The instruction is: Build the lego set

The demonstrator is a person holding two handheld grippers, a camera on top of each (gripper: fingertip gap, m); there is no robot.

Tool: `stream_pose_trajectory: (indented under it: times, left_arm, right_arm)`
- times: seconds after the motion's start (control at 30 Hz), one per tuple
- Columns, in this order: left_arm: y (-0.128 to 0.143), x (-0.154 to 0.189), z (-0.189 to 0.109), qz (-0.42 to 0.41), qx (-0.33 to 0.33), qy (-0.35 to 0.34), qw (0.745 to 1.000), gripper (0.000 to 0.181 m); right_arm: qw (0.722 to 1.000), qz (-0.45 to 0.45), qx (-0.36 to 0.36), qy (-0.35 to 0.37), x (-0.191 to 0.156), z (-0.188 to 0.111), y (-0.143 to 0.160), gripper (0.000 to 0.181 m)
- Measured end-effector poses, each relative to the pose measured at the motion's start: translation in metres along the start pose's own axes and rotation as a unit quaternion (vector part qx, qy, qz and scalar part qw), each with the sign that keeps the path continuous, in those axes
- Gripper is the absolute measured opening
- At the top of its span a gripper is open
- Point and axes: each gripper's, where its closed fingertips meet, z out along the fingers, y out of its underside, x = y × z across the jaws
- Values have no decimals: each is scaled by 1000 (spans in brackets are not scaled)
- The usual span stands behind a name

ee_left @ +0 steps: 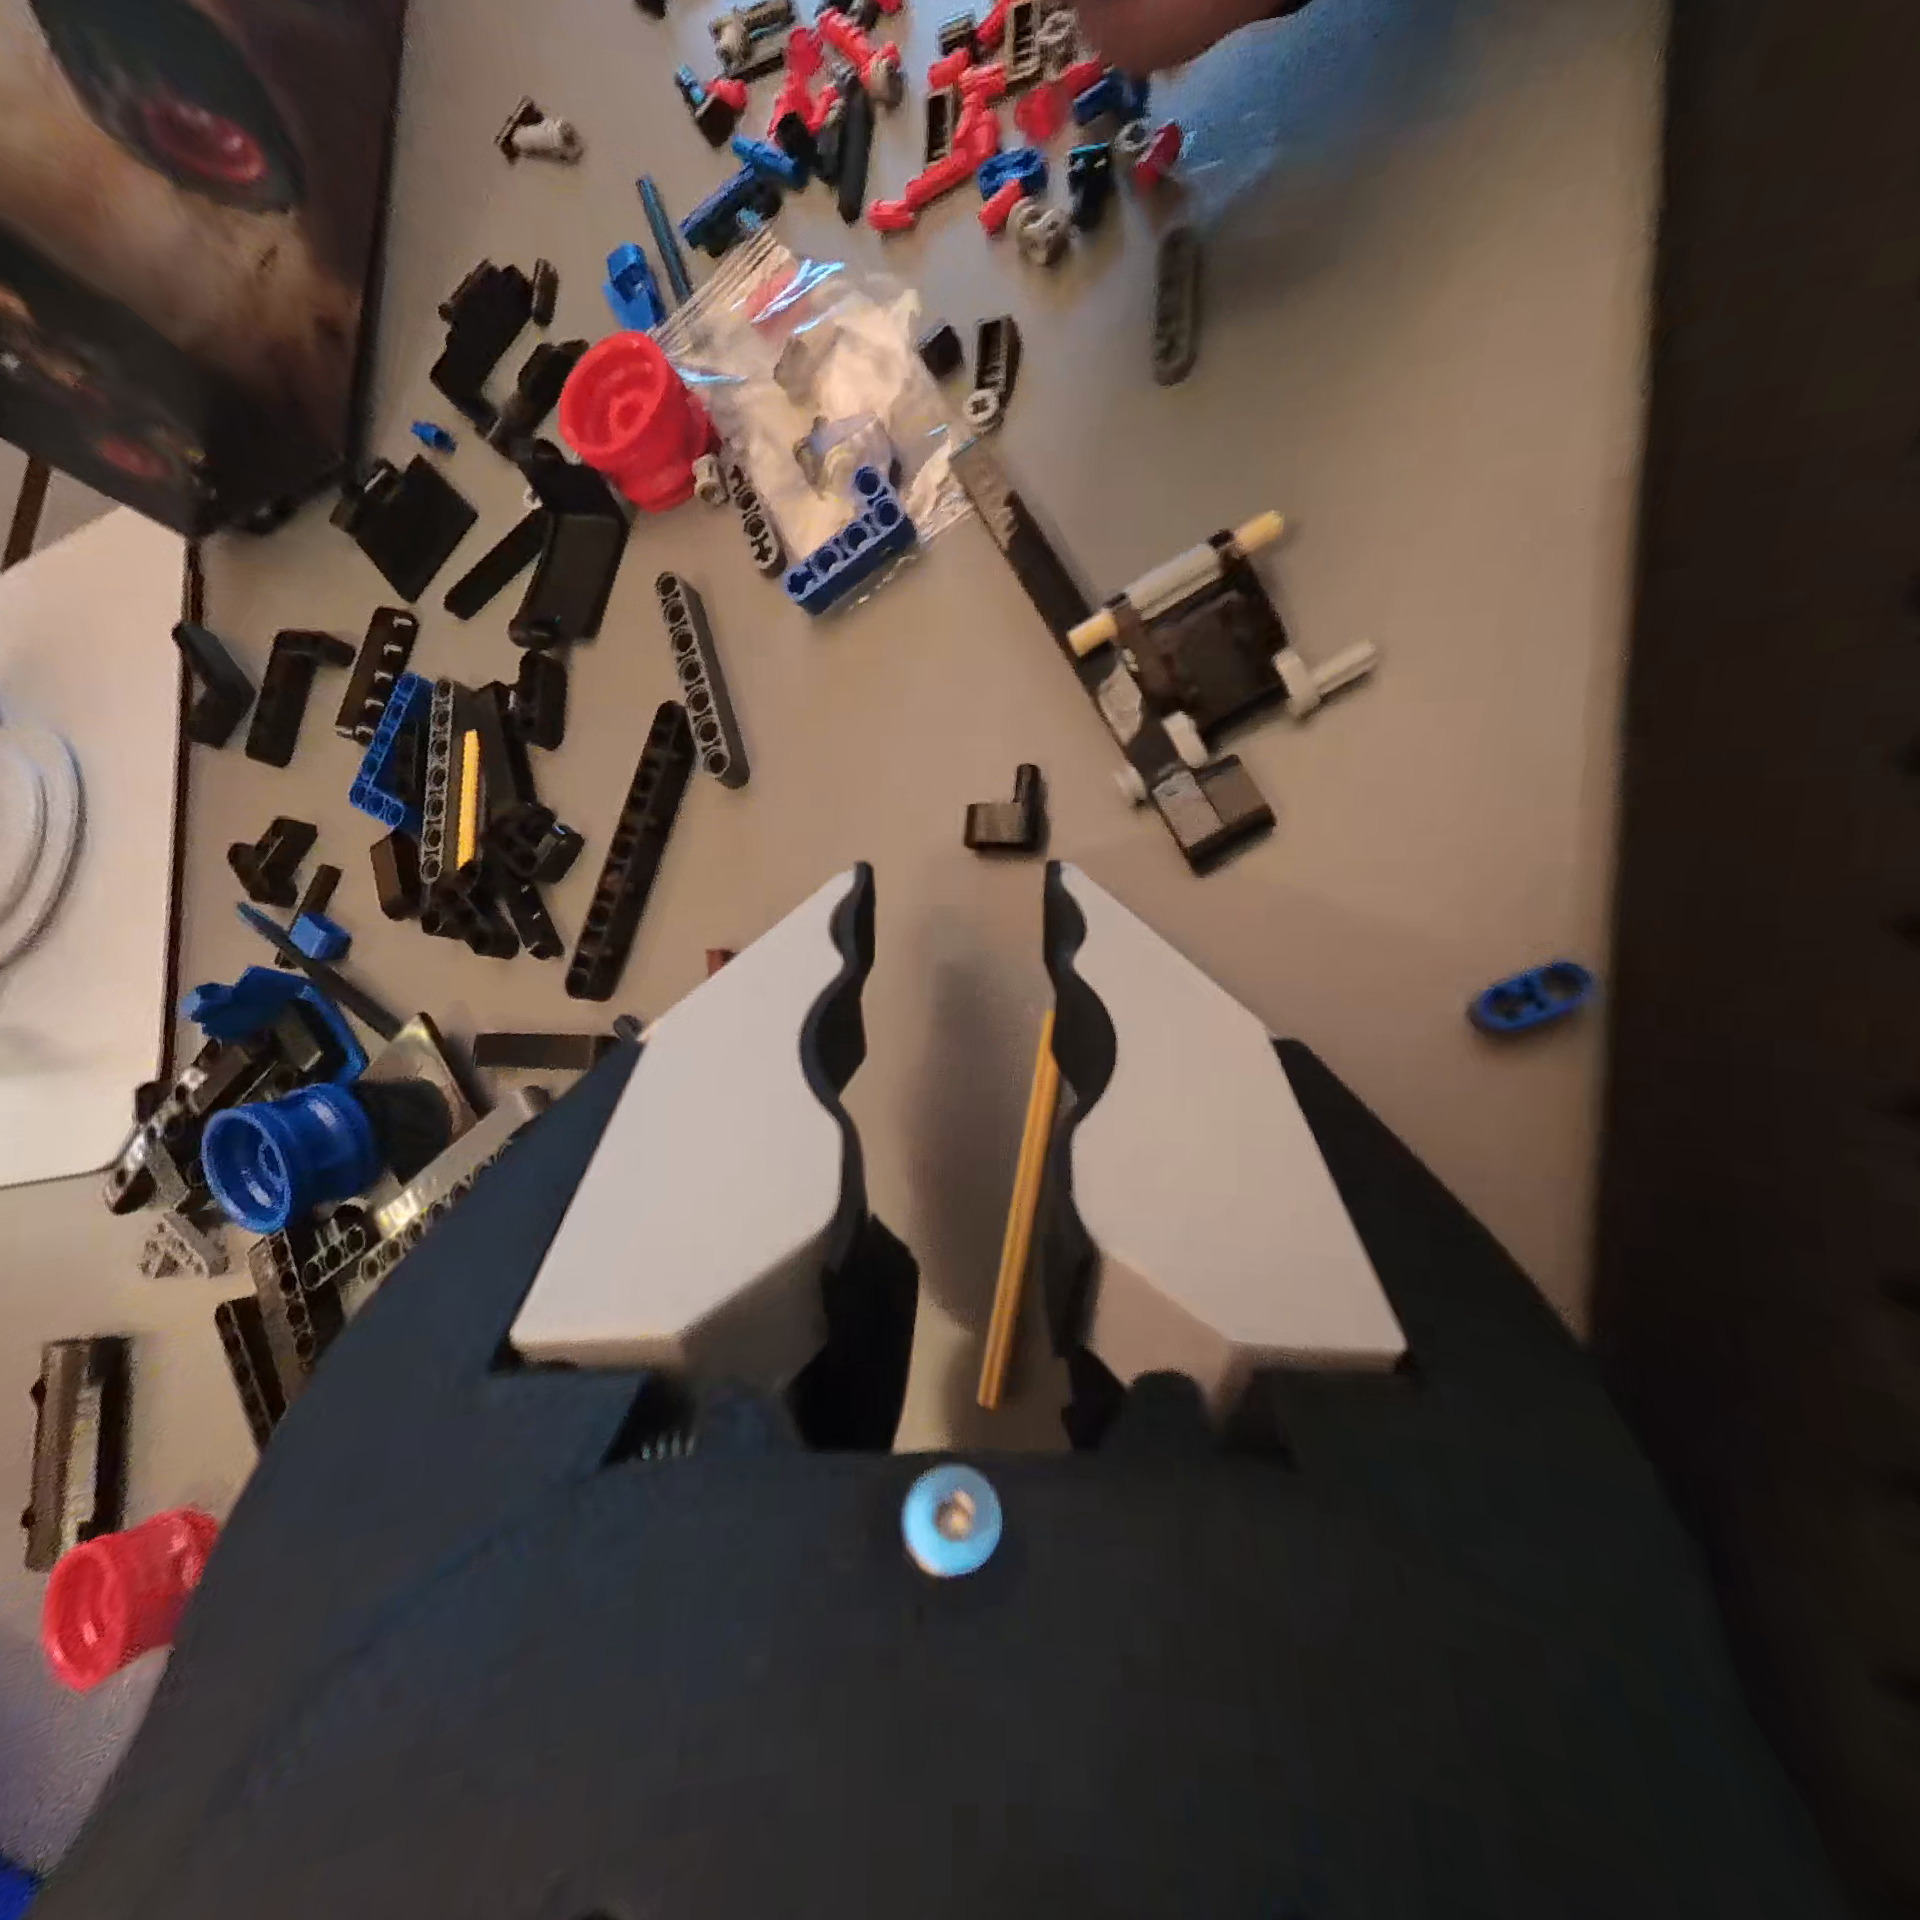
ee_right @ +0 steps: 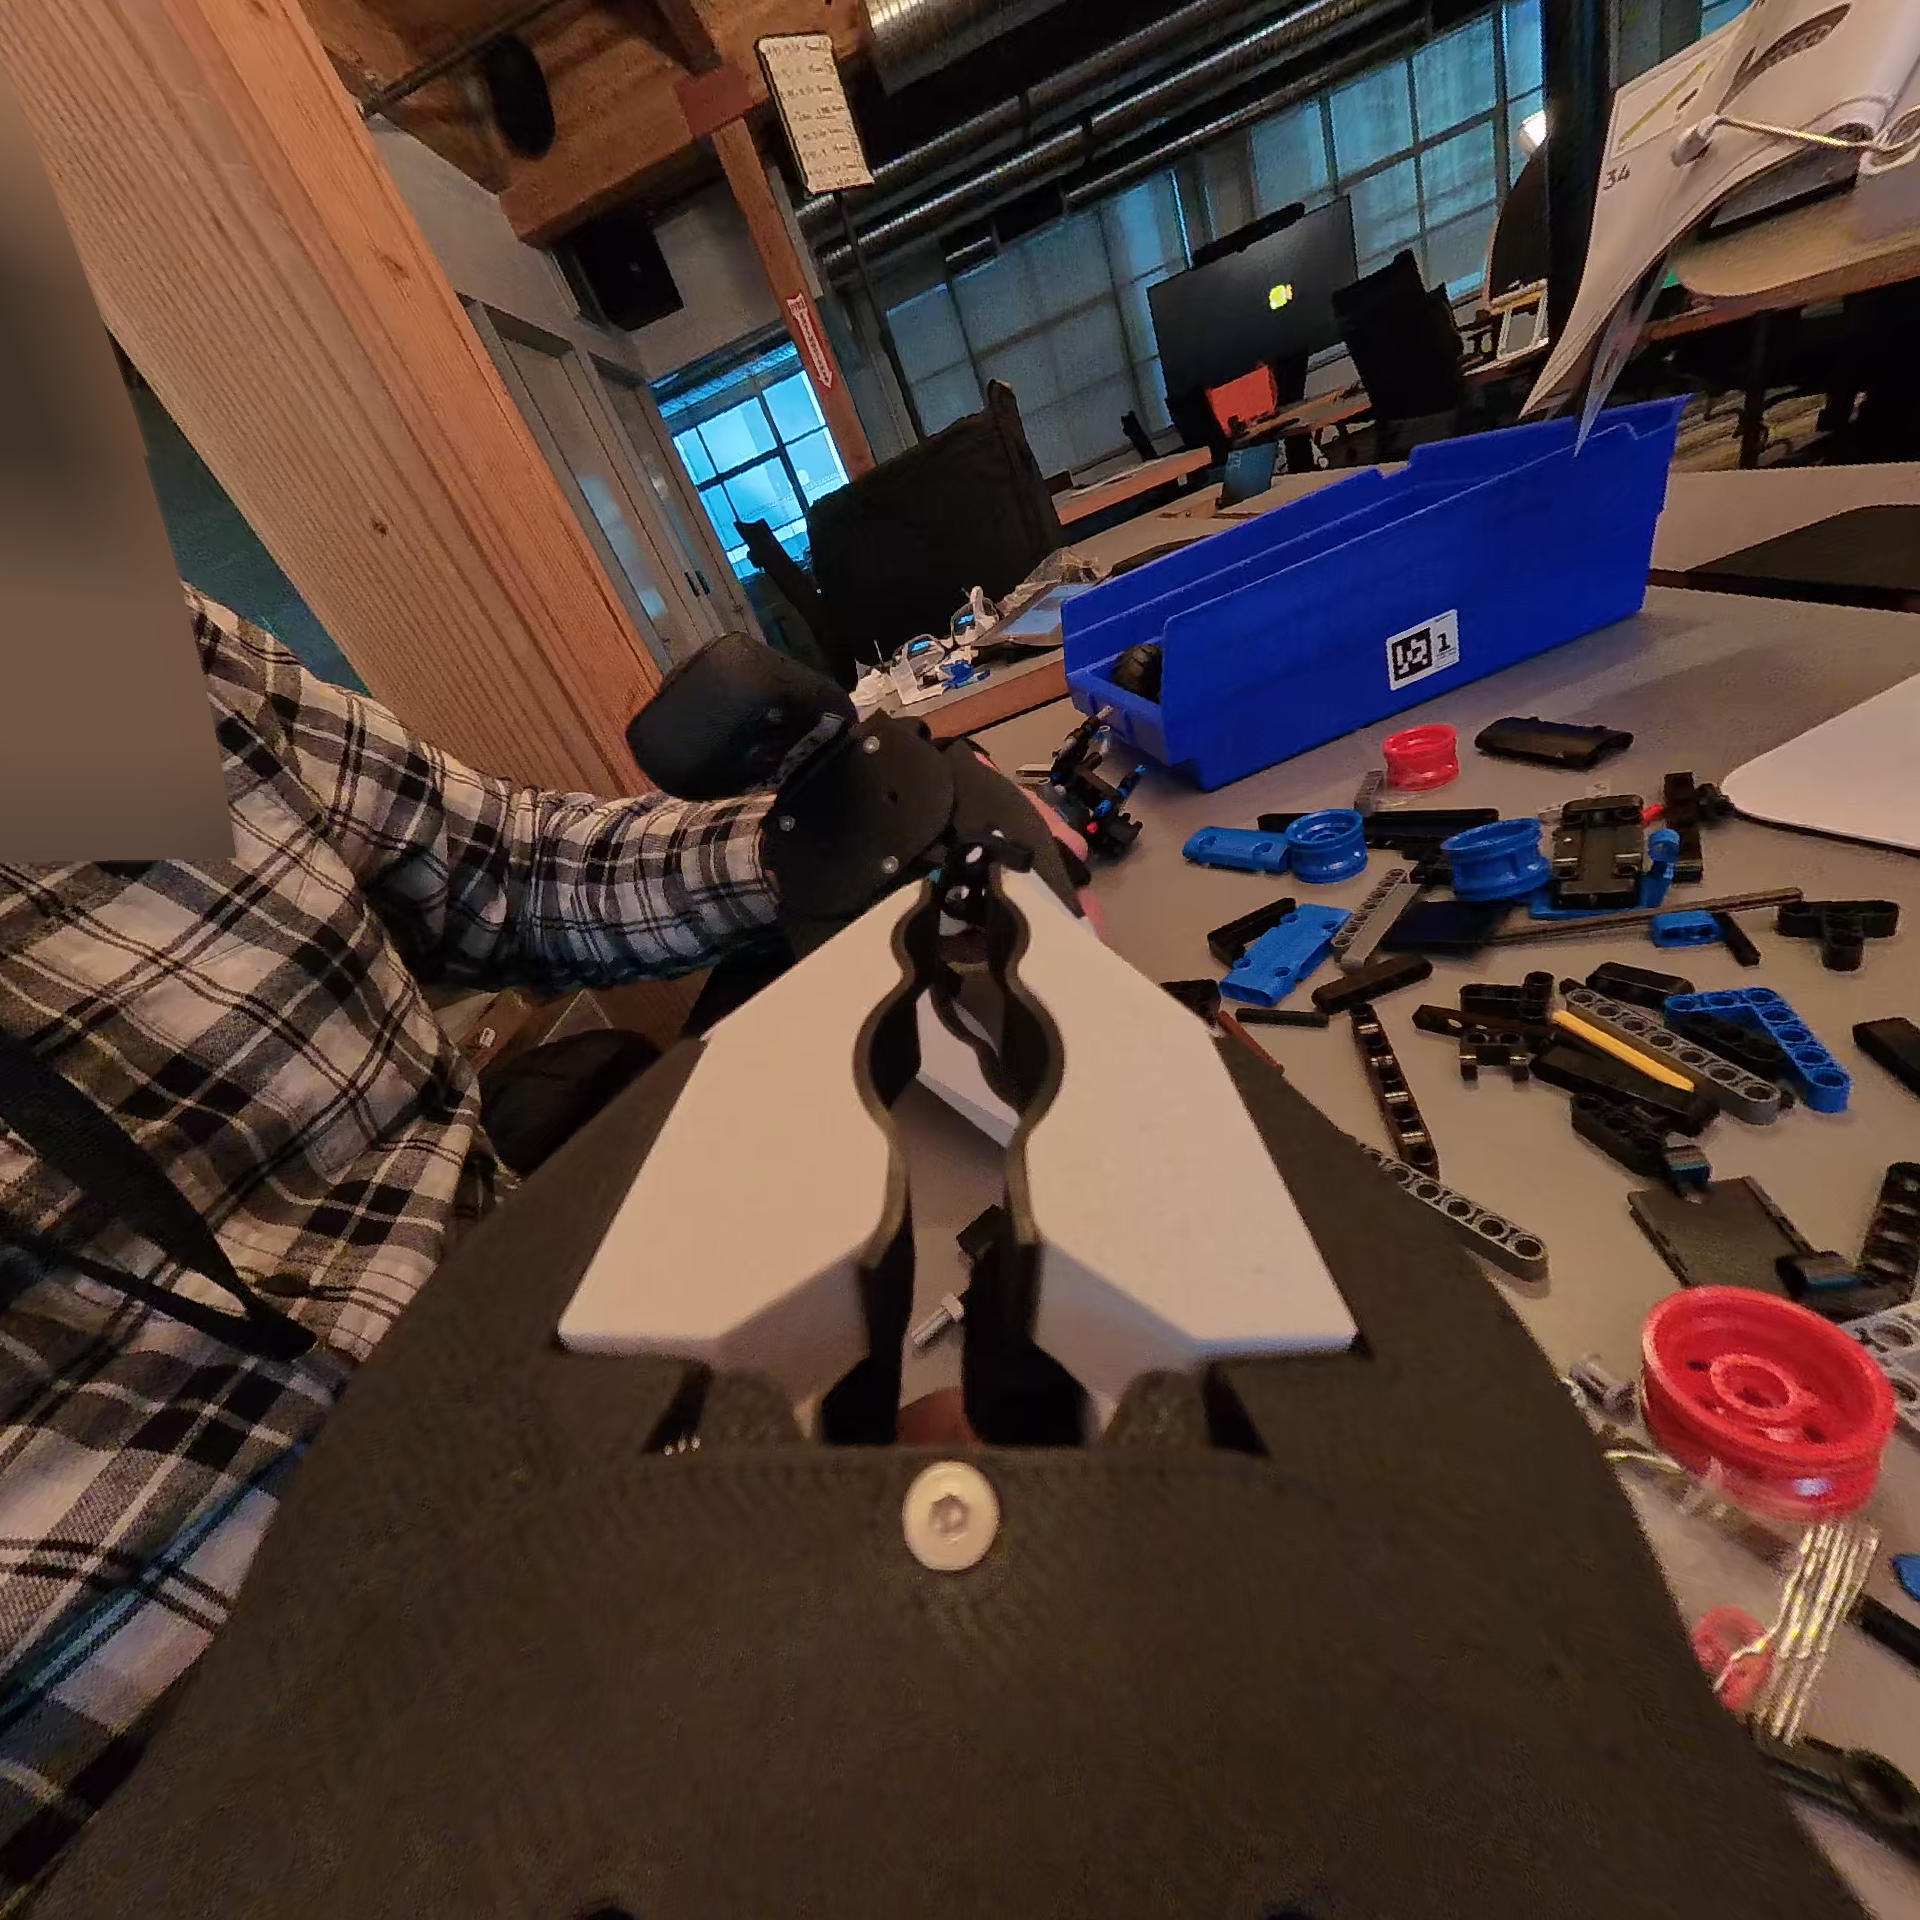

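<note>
1. Left gripper hovers above the desk with its jaws parted and nothing between them; a thin yellow rod lies on the desk beneath the gap, close by the right finger, not gripped as far as the view shows.
2. Right gripper has its jaws nearly together, and a small black piece sits at the tips; whether it is truly pinched there cannot be told, since the other gripper lies right behind it in that view.
3. Just ahead of the left gripper lies a small black L-shaped piece, and beyond it to the right the only joined part in sight: a small black sub-assembly with grey and cream pins on a long black beam.
4. Farther out, most of the lego set is loose on the desk: black beams, a blue frame, a red wheel hub, a blue wheel hub, a clear bag of parts and a heap of red and blue connectors.
5. At the back of the right wrist view stand a blue bin and an open instruction booklet.
6. Judging from this, the build is at an early stage: one small module is done and nearly all pieces remain to be fitted.
</note>
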Motion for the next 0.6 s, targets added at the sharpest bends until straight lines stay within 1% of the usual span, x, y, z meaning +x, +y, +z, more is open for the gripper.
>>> stream_pose_trajectory:
  times: [0.1,0.2,0.27,0.3,0.37,0.47,0.5,0.6]
  left_arm:
    - [-4,3,6,-24,2,16,1000,26]
    - [-5,5,9,-35,2,35,999,13]
    - [-6,5,10,-40,3,39,998,13]
    - [-6,5,11,-37,6,37,999,12]
    - [-7,-5,9,-20,15,0,1000,0]
    - [-25,-14,-3,8,52,-45,998,0]
    - [-26,-14,-4,16,50,-47,998,0]
    - [-17,-11,1,19,29,-34,999,0]
  right_arm:
    - [1000,1,1,0,0,0,0,7]
    - [1000,4,4,0,1,-1,-1,7]
    - [1000,7,4,-1,1,-1,-1,7]
    - [1000,9,4,-2,1,-1,-1,7]
    - [1000,15,9,-6,0,-1,-2,7]
    - [999,36,21,-13,1,-2,-5,7]
    - [999,39,20,-12,1,-2,-5,7]
    - [999,38,16,-2,4,-3,-4,7]
